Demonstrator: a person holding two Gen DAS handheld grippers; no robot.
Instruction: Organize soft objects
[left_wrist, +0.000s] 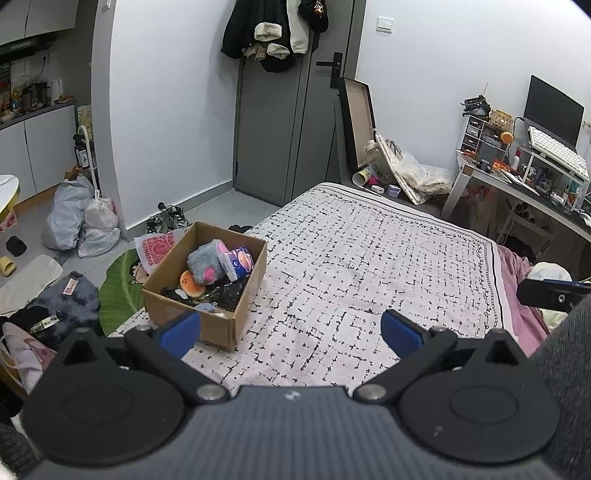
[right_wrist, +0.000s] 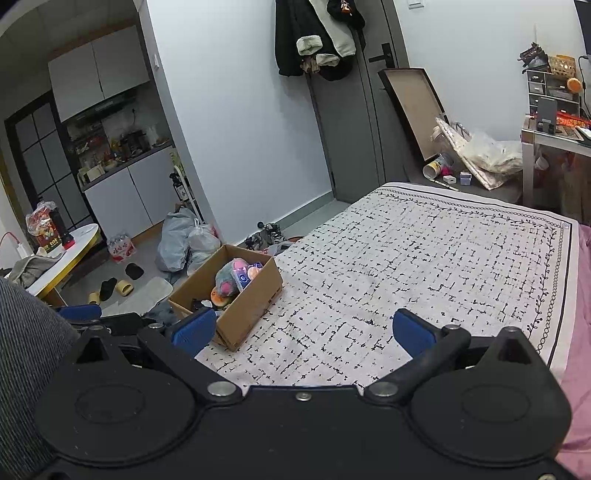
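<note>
In the left wrist view, the left gripper (left_wrist: 291, 330) fills the bottom of the frame with its blue-padded fingers (left_wrist: 181, 332) spread wide apart and nothing between them. Beyond them stretches a white bed cover with a black broken-grid pattern (left_wrist: 369, 266). An open brown cardboard box (left_wrist: 242, 291) sits on the cover's left edge, in the left-centre of the frame, just above and behind the left finger pad and outside the gap between the jaws. Inside it lie a grey fluffy plush toy with pink spots (left_wrist: 205, 264), a purple-and-white tissue pack (left_wrist: 238, 263) leaning against the plush, and a round orange smiling plush (left_wrist: 191, 283) lower left of them, over some dark items I cannot identify.

In the right wrist view, the right gripper (right_wrist: 304, 330) also has its jaws wide apart and empty above the same cover (right_wrist: 443, 258). The box (right_wrist: 251, 301) appears at left-centre, just above the left blue finger pad (right_wrist: 195, 328), again beside the gap rather than within it. The grey plush (right_wrist: 227, 278) and tissue pack (right_wrist: 243, 277) show over its rim.
</note>
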